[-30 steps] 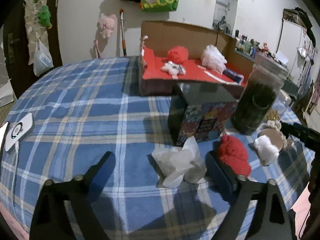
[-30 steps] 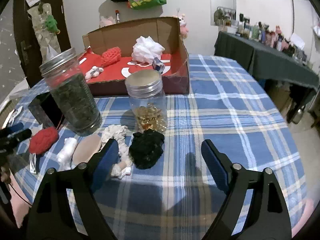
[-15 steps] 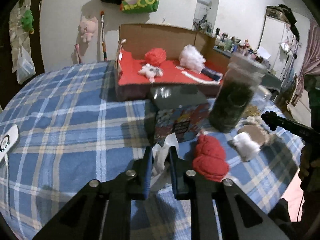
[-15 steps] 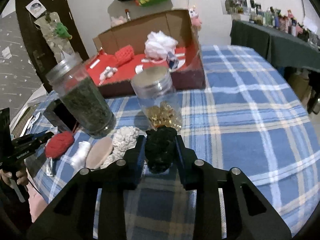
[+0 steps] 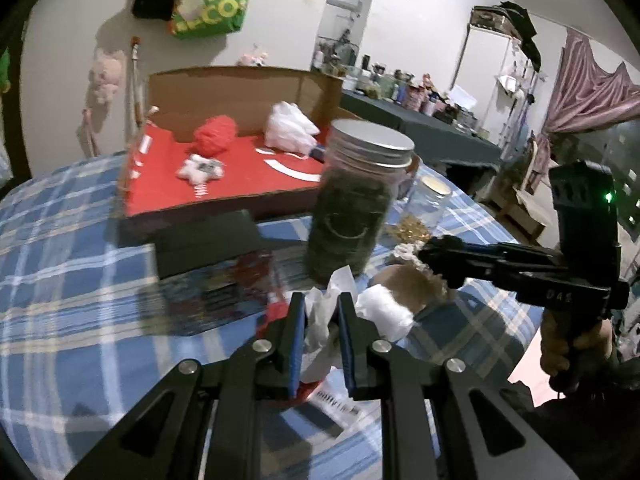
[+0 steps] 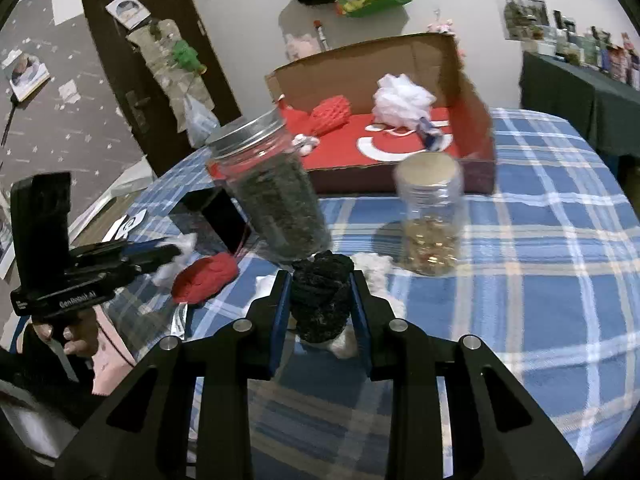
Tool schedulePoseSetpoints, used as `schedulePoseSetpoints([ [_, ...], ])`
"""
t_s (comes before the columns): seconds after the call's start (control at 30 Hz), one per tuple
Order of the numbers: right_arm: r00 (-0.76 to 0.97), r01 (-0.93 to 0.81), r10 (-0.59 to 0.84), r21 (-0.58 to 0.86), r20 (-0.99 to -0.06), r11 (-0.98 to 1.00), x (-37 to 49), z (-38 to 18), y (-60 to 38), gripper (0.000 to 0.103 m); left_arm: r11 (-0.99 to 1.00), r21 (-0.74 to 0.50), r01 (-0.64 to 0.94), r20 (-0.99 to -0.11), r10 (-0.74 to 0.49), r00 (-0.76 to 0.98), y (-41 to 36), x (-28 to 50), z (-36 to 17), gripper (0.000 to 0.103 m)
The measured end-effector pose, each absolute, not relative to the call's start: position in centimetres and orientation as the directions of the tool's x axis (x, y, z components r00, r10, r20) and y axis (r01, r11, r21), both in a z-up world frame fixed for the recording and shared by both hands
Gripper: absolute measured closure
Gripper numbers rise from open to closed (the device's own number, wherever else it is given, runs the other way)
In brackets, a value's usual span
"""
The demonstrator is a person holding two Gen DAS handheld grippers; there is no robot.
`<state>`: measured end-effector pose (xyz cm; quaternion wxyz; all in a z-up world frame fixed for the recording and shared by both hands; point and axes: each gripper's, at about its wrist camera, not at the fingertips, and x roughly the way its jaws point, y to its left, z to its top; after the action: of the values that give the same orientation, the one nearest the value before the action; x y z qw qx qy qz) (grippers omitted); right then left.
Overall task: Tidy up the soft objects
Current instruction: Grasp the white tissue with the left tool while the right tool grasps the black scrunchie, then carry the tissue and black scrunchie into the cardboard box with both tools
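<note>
My left gripper (image 5: 322, 312) is shut on a crumpled white tissue (image 5: 326, 312) and holds it above the table. My right gripper (image 6: 320, 292) is shut on a black fuzzy ball (image 6: 320, 300), lifted off the cloth. The open cardboard box (image 6: 472, 92) with a red floor holds a red knit ball (image 6: 330, 114), a white pouf (image 6: 402, 94) and a small white toy (image 5: 202, 170). A red yarn ball (image 6: 206, 278), a white roll (image 5: 386, 316) and a tan puff (image 5: 406, 282) lie on the blue plaid cloth.
A tall jar of dark leaves (image 6: 274, 196) and a smaller jar with gold pieces (image 6: 432, 216) stand in front of the box. A dark printed carton (image 5: 208, 240) sits beside the tall jar. A white device (image 6: 128, 226) lies at the table's left edge.
Both grippers closed from wide open: the left on the tissue, the right on the black ball. Both now hold their objects raised and nearer the jars.
</note>
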<state>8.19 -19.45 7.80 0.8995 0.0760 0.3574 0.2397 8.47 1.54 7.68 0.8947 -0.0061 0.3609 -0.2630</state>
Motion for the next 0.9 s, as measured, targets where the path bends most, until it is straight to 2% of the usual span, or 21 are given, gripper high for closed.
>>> schedulePoseSetpoints([
  [0.47, 0.596, -0.409, 0.517, 0.322, -0.614, 0.854, 9.8, 7.3, -18.1, 0.075, 0.851, -0.209, 0.481, -0.664, -0.485, 0.569, 0.6, 10.0, 7.0, 0.086],
  [0.9, 0.618, -0.362, 0.491, 0.332, -0.614, 0.871, 9.4, 7.5, -20.7, 0.075, 0.887, -0.212, 0.41, -0.645, -0.442, 0.623, 5.5, 8.8, 8.3, 0.086],
])
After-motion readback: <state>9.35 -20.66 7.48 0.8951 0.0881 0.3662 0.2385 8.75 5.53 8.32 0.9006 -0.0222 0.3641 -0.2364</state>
